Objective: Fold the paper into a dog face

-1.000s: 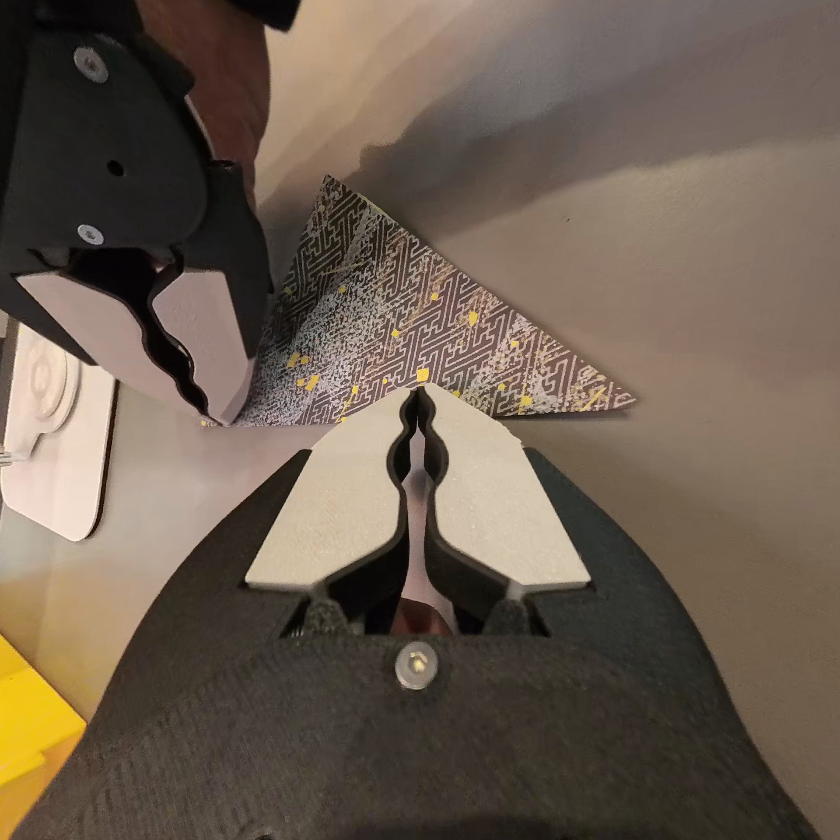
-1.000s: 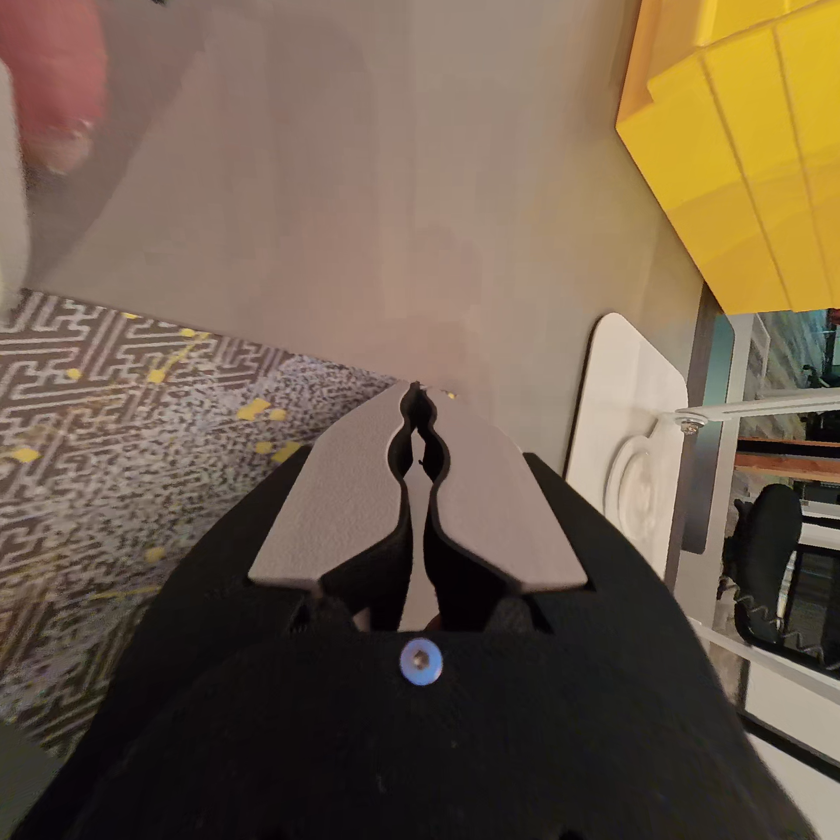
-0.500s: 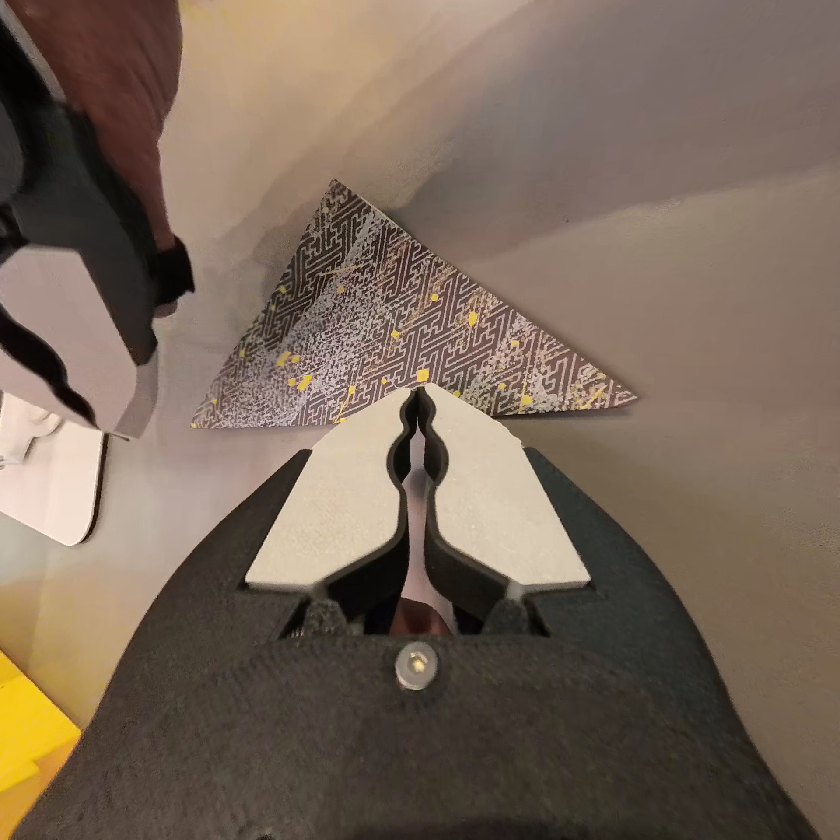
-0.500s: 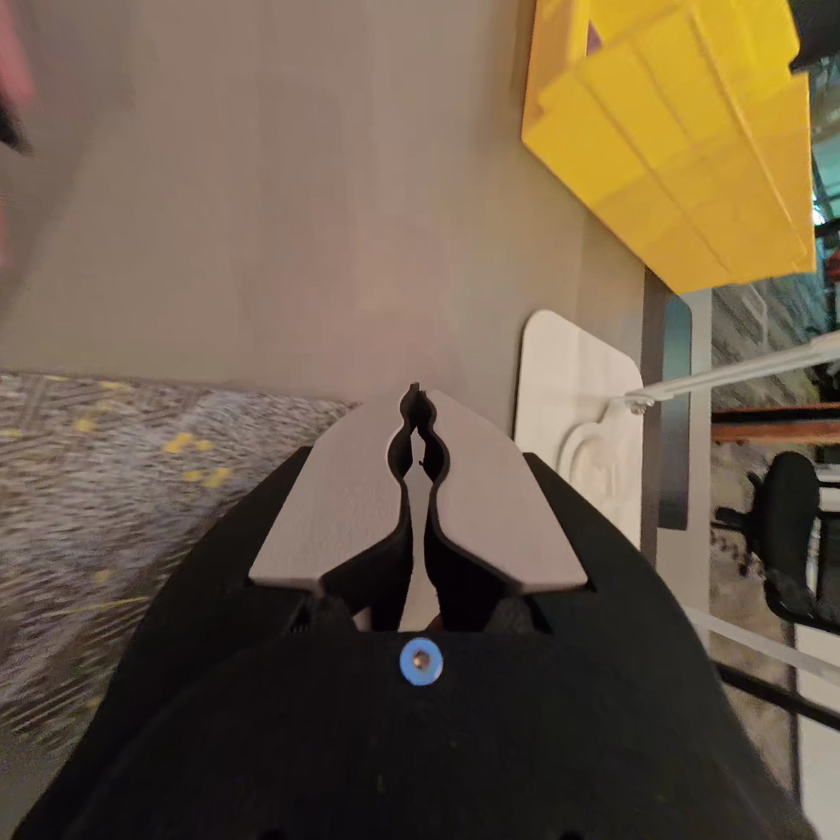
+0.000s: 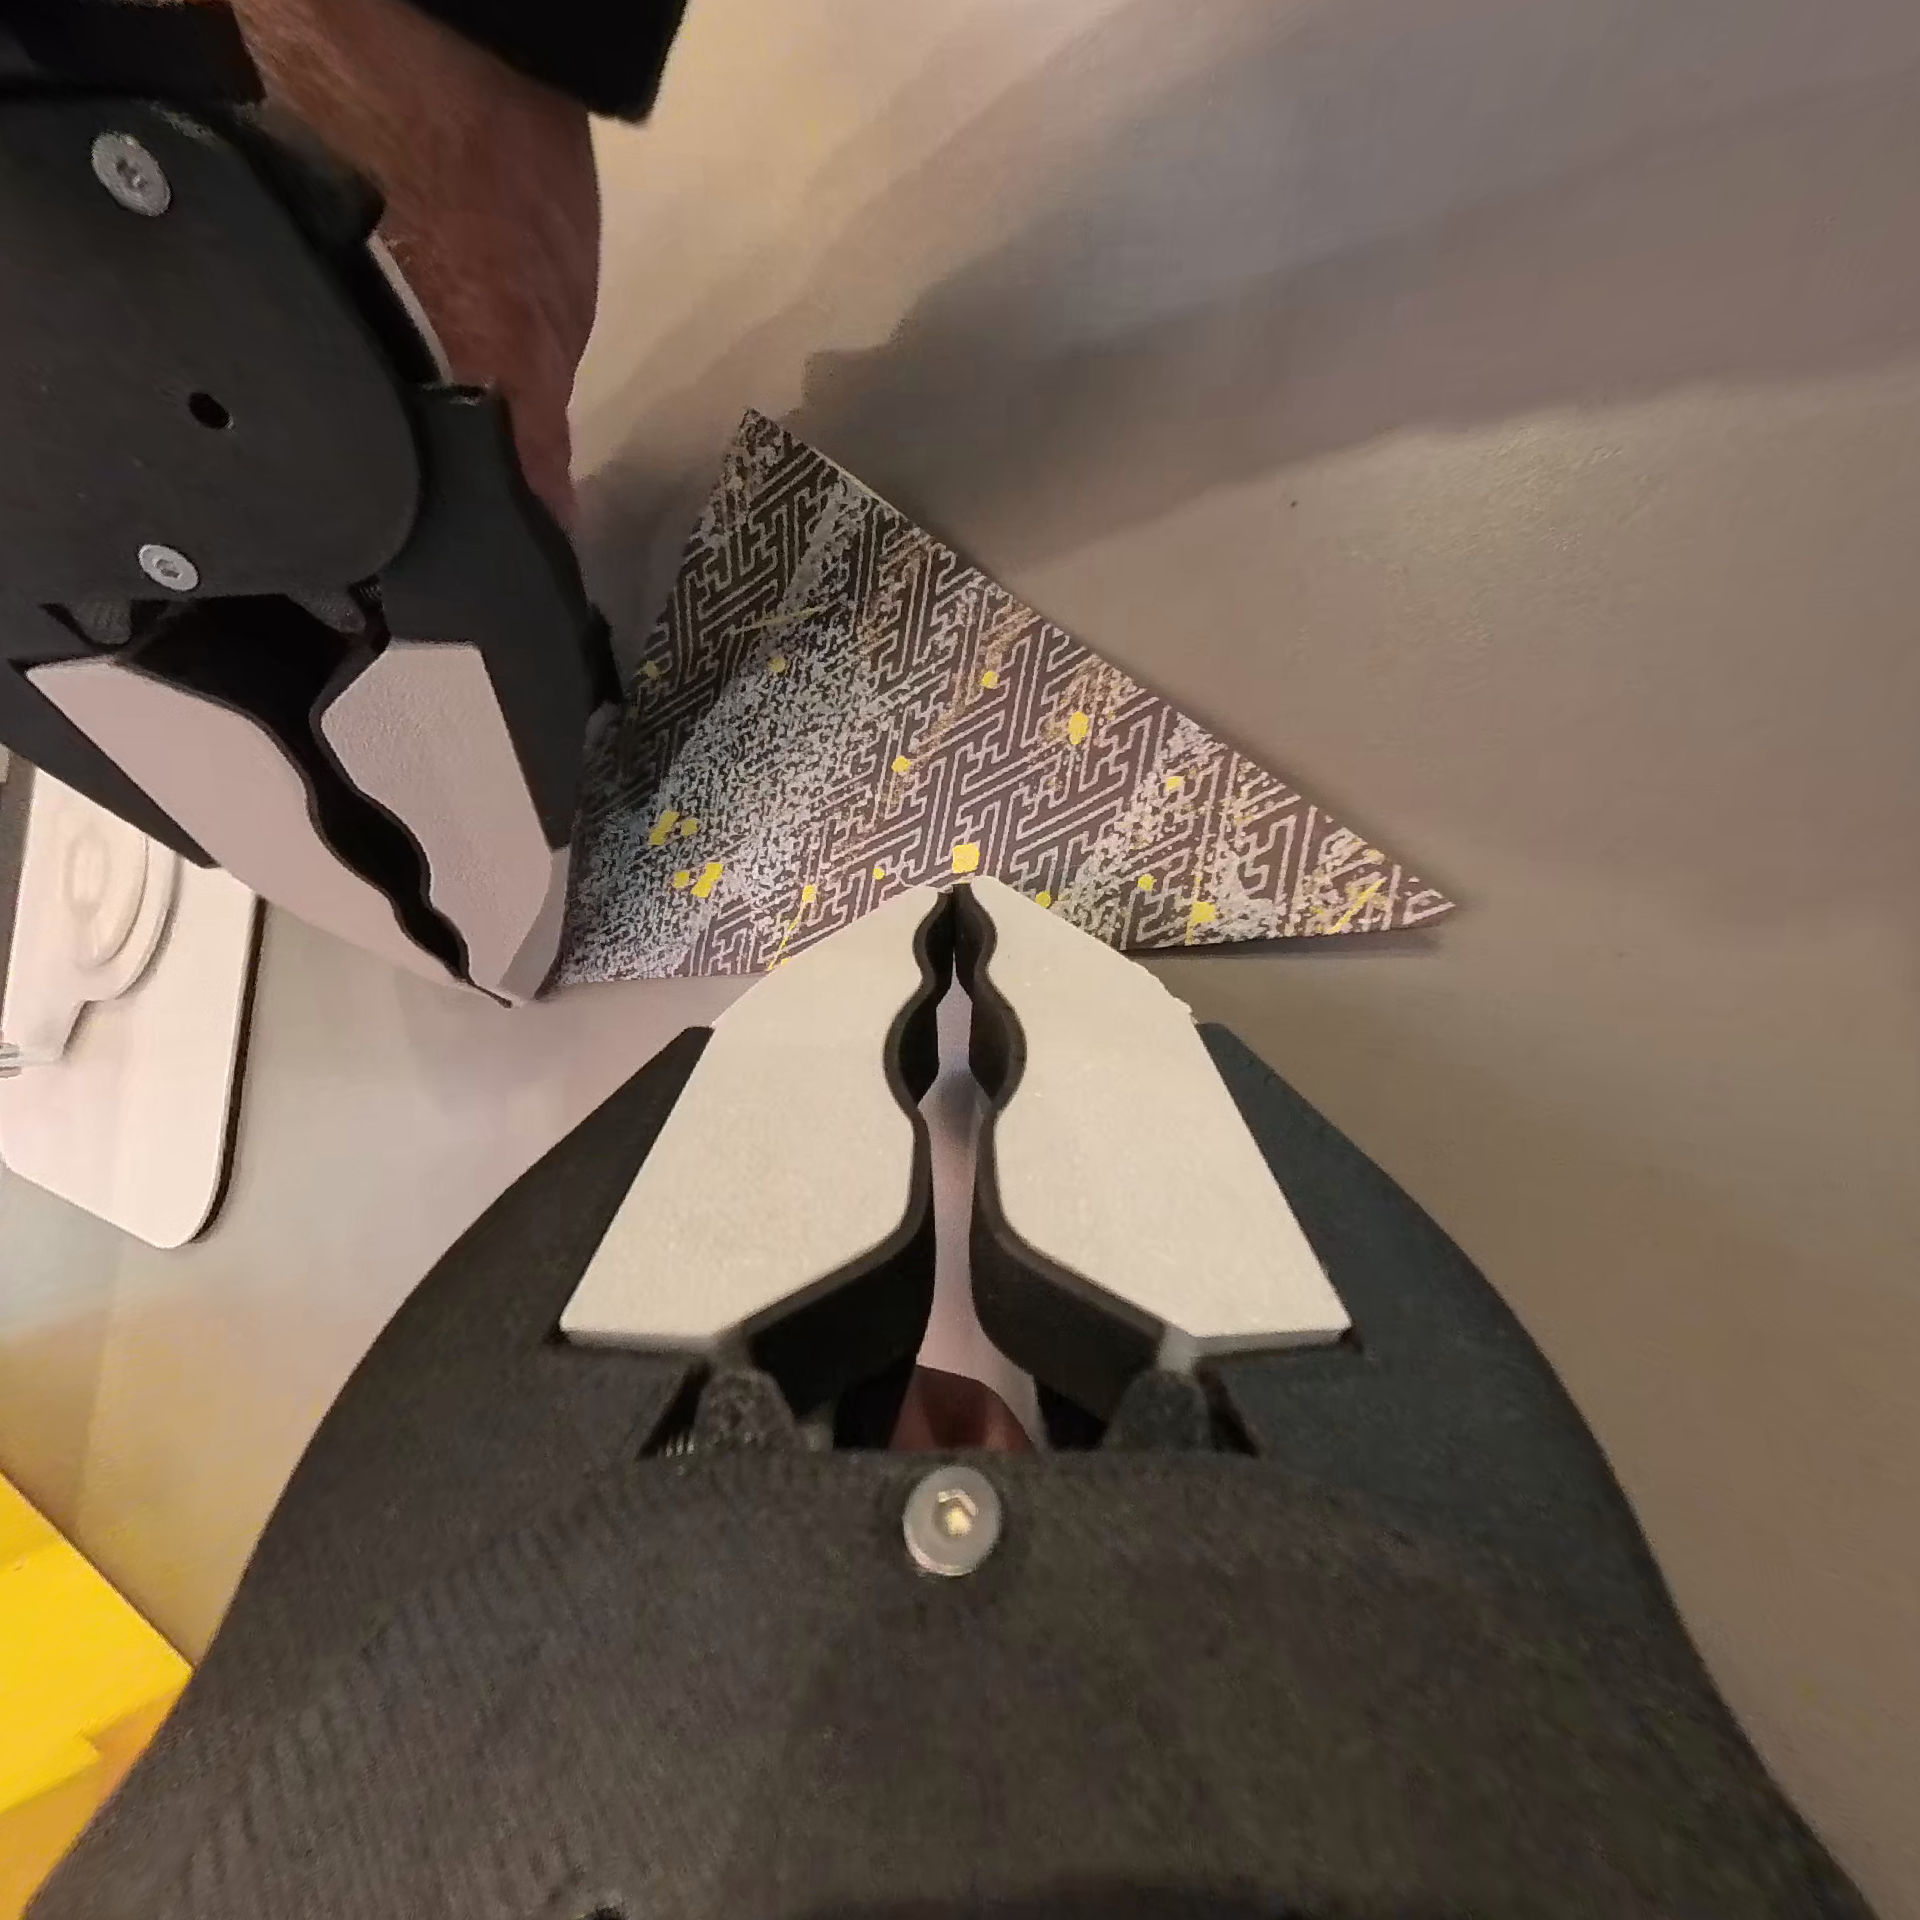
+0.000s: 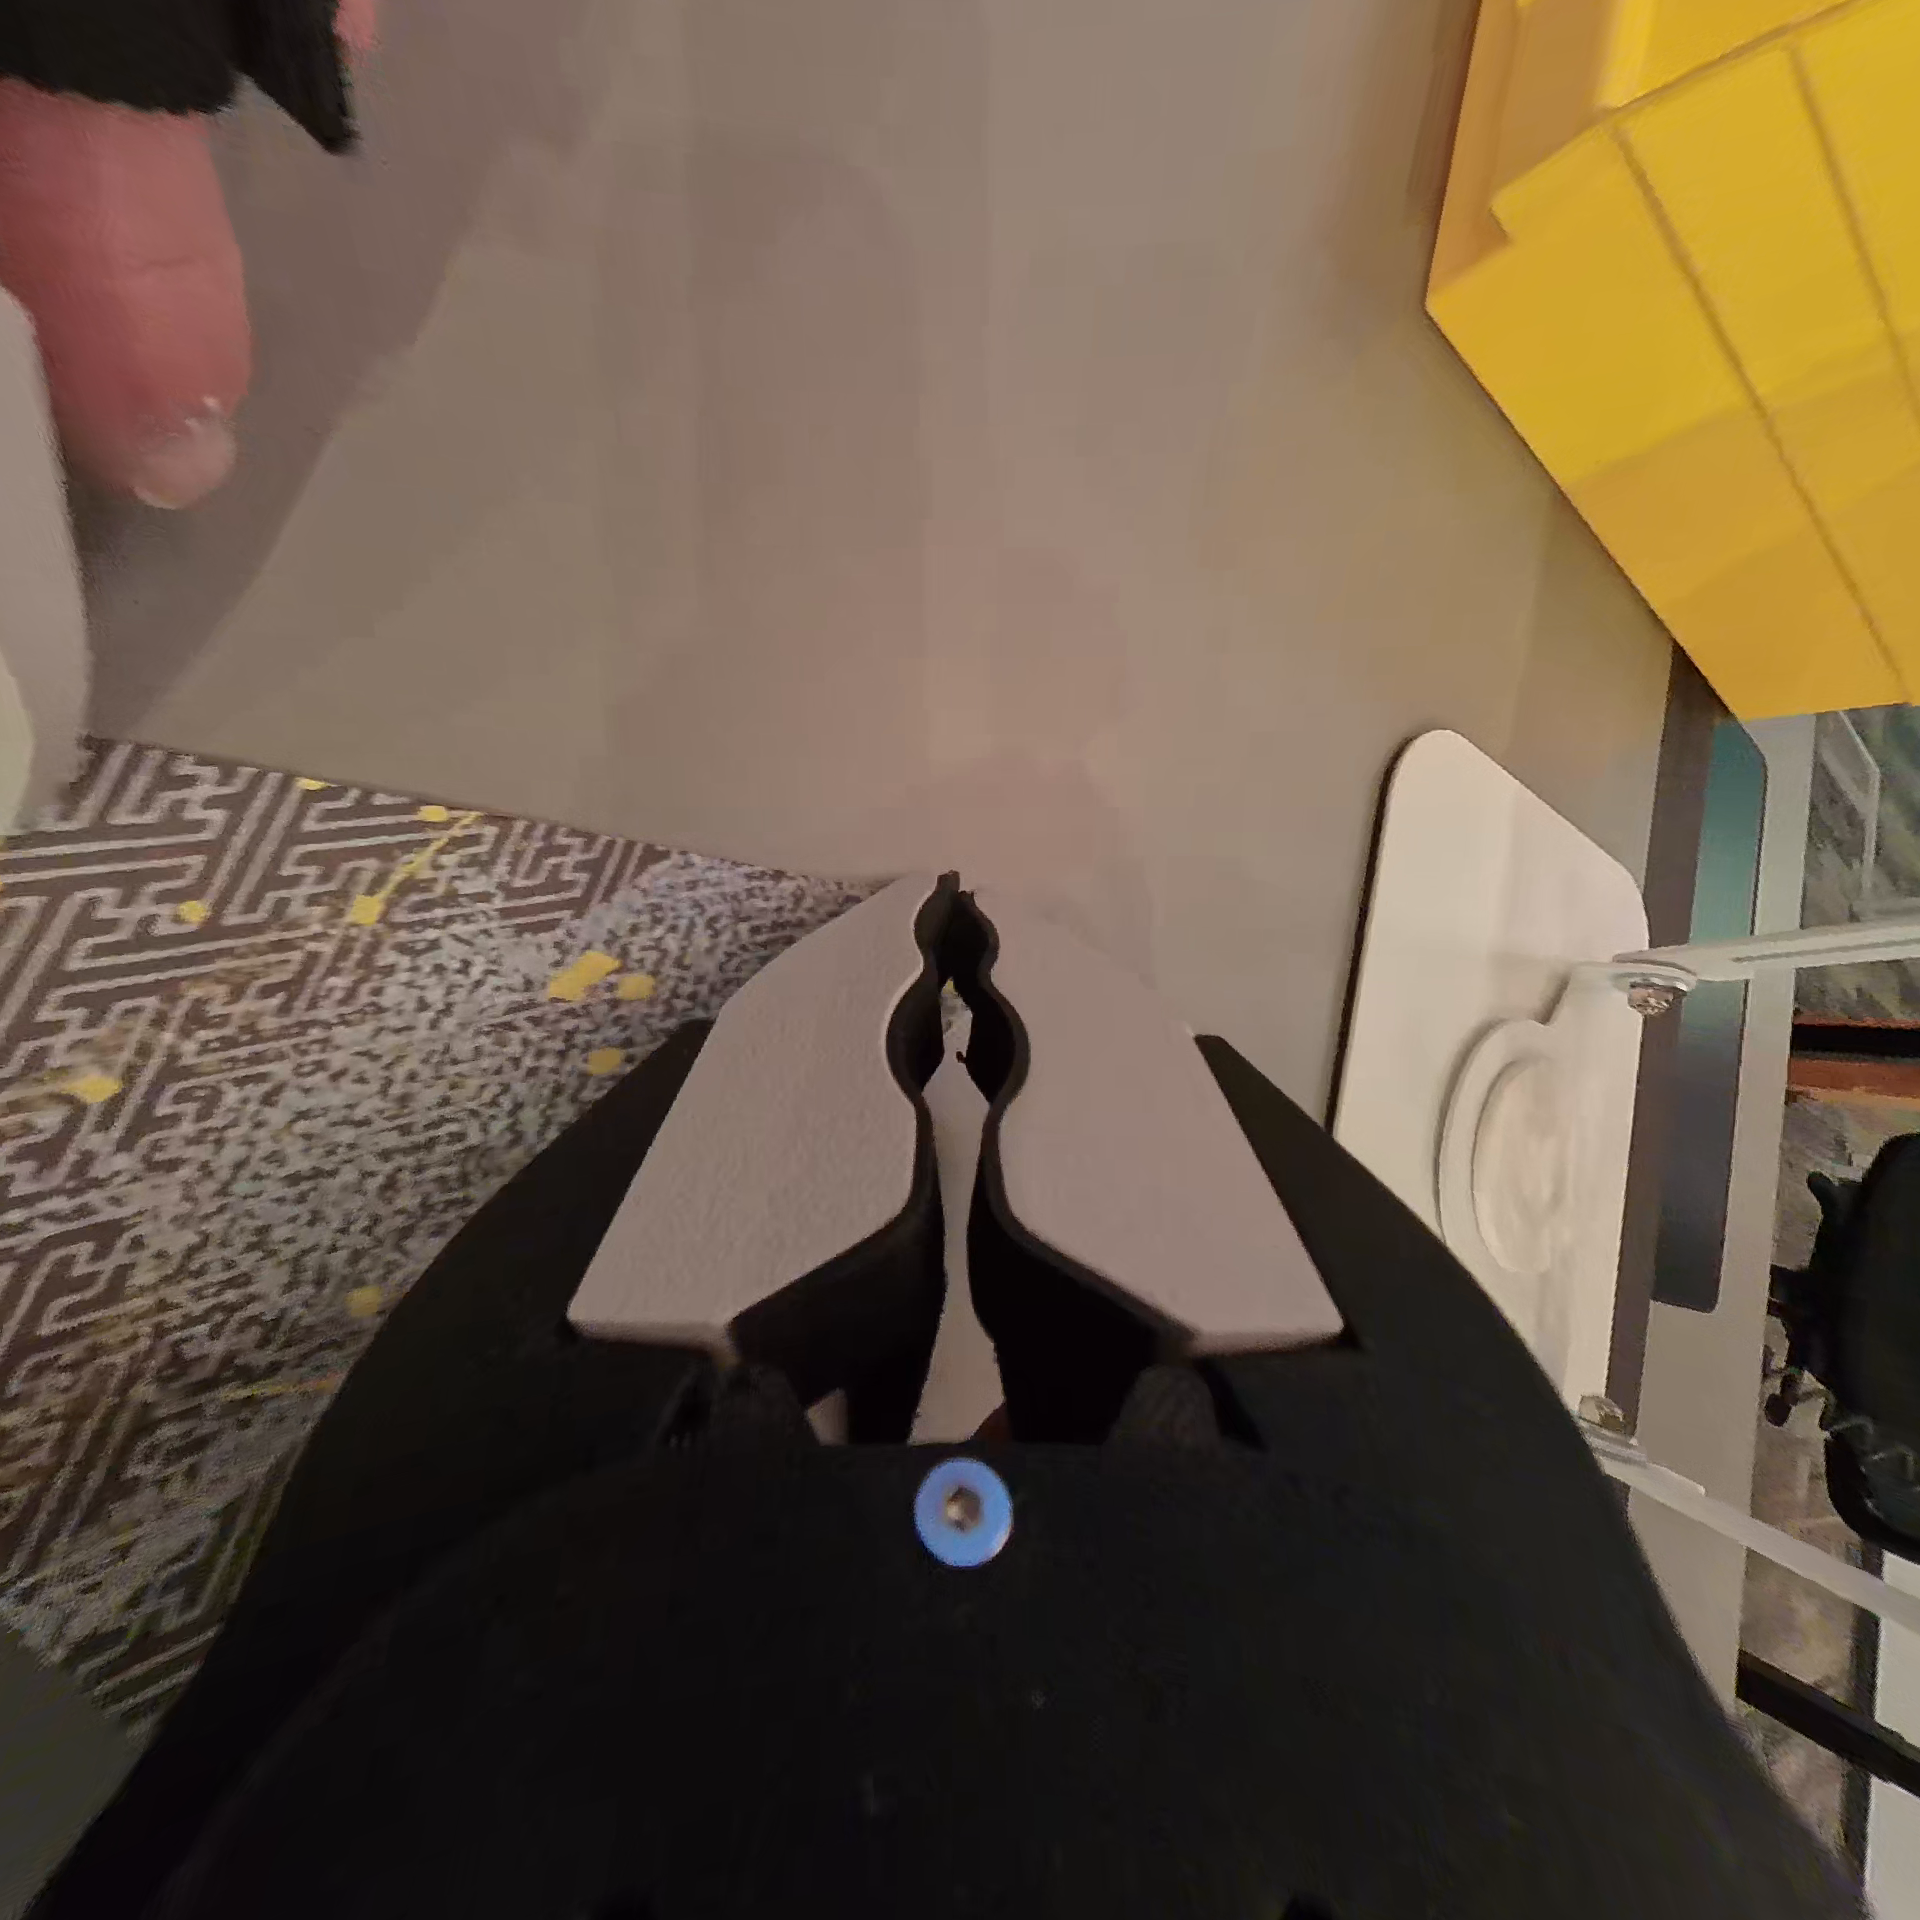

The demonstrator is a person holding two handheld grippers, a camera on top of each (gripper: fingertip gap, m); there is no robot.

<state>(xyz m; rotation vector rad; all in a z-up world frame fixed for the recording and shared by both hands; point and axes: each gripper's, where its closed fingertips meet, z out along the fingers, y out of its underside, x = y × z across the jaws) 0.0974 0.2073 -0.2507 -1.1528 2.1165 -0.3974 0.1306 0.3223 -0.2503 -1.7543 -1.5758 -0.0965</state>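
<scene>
The paper (image 5: 894,748) is folded into a flat triangle, dark with a white maze pattern and yellow specks, and lies on the grey table (image 5: 1507,623). My left gripper (image 5: 954,900) is shut, with its tips at the middle of the triangle's long near edge. My right gripper (image 5: 483,982) is shut and comes in from the upper left, with its tips down at the triangle's left corner. In the right wrist view the right gripper (image 6: 951,894) is shut at the paper's edge, with the paper (image 6: 260,1039) spreading to its left. A person's hand (image 6: 135,312) shows at the top left.
A white board with a round raised part (image 5: 114,1091) lies left of the paper and also shows in the right wrist view (image 6: 1486,987). A yellow bin (image 6: 1714,364) stands beyond it, and its corner shows in the left wrist view (image 5: 62,1683). The table edge lies past the board. My right fingertips sit around 12 cm from my left ones.
Half a second ago the right gripper had lifted off to the left. It is now back down on the paper's left corner. The left gripper and the paper have not moved.
</scene>
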